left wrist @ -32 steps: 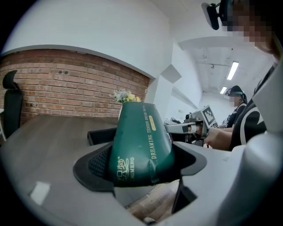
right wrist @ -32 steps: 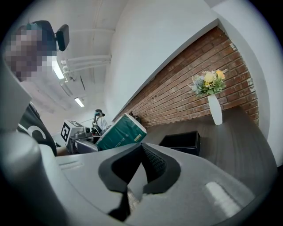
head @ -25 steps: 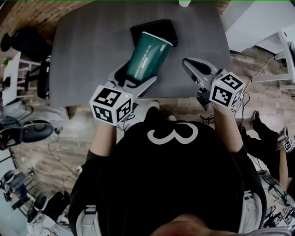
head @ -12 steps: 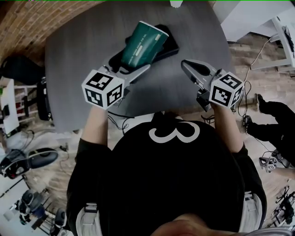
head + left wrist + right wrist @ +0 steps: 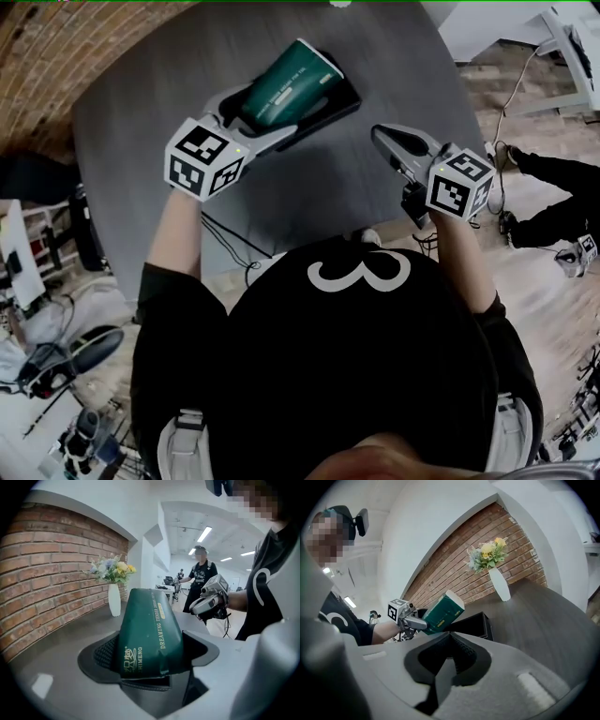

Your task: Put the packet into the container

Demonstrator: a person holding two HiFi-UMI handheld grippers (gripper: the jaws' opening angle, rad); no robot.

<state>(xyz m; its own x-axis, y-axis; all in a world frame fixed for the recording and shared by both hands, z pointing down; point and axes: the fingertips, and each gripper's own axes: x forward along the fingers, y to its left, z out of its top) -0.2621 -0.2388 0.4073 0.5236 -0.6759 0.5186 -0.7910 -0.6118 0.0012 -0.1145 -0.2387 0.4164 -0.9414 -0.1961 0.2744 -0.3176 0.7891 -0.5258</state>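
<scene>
The left gripper [image 5: 255, 117], in the upper left-centre of the head view, grasps the dark green packet [image 5: 286, 82]: its 2 jaws stand wide apart with 1 pad pressed on each side of the packet's lower end. The packet is tilted, its lower end in the jaws and its flat pale-edged end pointing to the upper right of the frame. It hangs over the black container [image 5: 345, 97], a shallow rectangular tray lying on the grey table [image 5: 169, 66] in the upper centre of the head view. The packet seems to hang clear of the tray, though the steep angle does not settle whether its underside touches the rim. In the left gripper view the packet fills the middle of the frame between the jaws, with gold lettering along its face. The right gripper [image 5: 386, 141], at the centre right of the head view, is clenched on nothing, its 2 jaws together, and it is held over the table's near edge, well apart from the container. A white vase [image 5: 500, 585] of flowers stands at the far end of the table by a brick wall [image 5: 56, 564], and 1 person [image 5: 201, 581] stands in the background of the left gripper view.
</scene>
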